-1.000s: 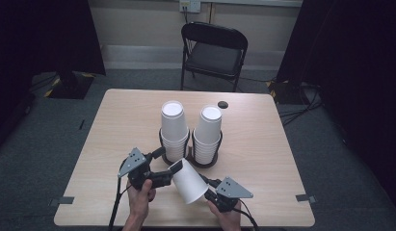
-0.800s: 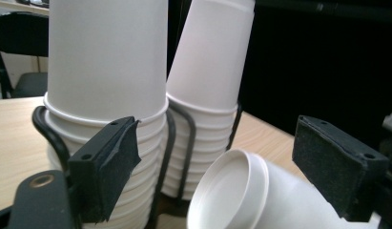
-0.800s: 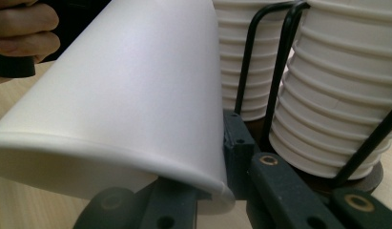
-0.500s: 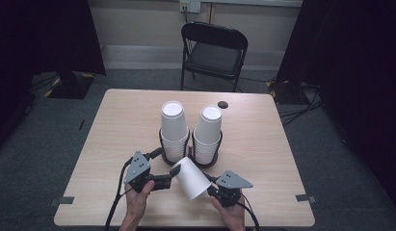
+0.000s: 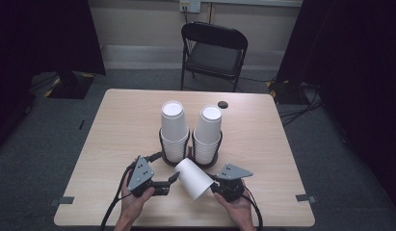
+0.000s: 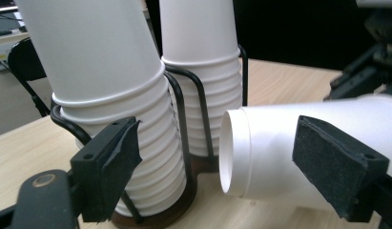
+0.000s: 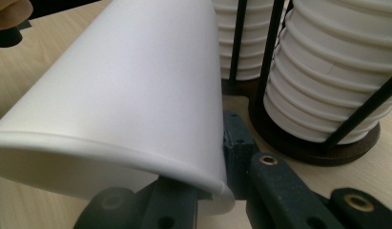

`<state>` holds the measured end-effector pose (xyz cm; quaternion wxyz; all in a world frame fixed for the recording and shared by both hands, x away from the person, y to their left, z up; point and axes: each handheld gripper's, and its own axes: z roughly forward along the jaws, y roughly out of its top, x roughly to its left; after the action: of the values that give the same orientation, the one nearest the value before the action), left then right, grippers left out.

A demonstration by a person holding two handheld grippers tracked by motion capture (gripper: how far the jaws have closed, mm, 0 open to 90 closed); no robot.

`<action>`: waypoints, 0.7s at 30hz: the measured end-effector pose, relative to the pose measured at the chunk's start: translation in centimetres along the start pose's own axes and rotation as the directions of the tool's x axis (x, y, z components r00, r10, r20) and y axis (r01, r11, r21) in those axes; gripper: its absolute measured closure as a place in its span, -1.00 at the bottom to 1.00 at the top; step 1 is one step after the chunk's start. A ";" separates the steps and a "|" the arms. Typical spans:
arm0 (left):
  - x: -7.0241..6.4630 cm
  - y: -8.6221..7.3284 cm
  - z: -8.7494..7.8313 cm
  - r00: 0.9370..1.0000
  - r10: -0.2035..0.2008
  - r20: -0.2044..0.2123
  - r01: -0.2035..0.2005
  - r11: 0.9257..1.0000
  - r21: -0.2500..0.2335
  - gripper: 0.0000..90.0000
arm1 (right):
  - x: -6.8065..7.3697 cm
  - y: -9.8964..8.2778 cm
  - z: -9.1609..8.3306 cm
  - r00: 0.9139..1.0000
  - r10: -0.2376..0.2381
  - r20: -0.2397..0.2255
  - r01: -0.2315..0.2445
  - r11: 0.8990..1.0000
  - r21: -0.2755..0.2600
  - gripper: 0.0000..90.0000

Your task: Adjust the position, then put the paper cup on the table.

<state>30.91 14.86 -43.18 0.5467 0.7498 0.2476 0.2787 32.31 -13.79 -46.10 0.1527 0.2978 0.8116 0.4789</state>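
The right gripper point(image 5: 212, 185) clamps the cup point(image 5: 193, 178) rim; the left gripper point(image 5: 174, 177), jaws just closing, straddles its base untouched. Cup is light and crushable: grip the base gently.

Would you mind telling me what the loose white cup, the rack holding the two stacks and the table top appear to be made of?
Loose cup: probably paper, matte white, with a thin rolled rim and a recessed bottom.
Rack: likely metal wire, thin black glossy rods rising from a round dark base whose material I cannot tell.
Table top: wood or wood-look laminate, pale with faint grain; which one is unclear.
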 end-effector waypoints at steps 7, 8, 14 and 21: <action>-0.7 -0.3 0.5 0.999 0.054 0.011 -0.054 0.998 0.045 -0.65 | -0.7 0.7 -0.1 0.999 -0.001 -0.043 0.004 0.997 0.076 0.87; -0.7 -0.4 0.5 0.998 0.061 0.015 -0.062 0.997 0.053 -0.65 | -0.8 0.8 0.0 0.999 0.000 -0.053 0.004 0.996 0.085 0.87; -0.8 -0.6 0.7 0.996 0.075 0.043 -0.078 0.994 0.071 -0.65 | -1.5 1.5 0.4 0.997 0.004 -0.075 0.007 0.989 0.144 0.87; -1.1 -1.0 0.5 0.989 0.113 0.092 -0.121 0.989 0.088 -0.66 | -1.9 2.2 0.4 0.994 0.002 -0.113 0.021 0.979 0.205 0.87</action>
<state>30.37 14.03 -44.42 0.5039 0.7993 0.1918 0.2655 34.75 -13.90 -44.51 0.0772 0.2805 0.8655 0.4077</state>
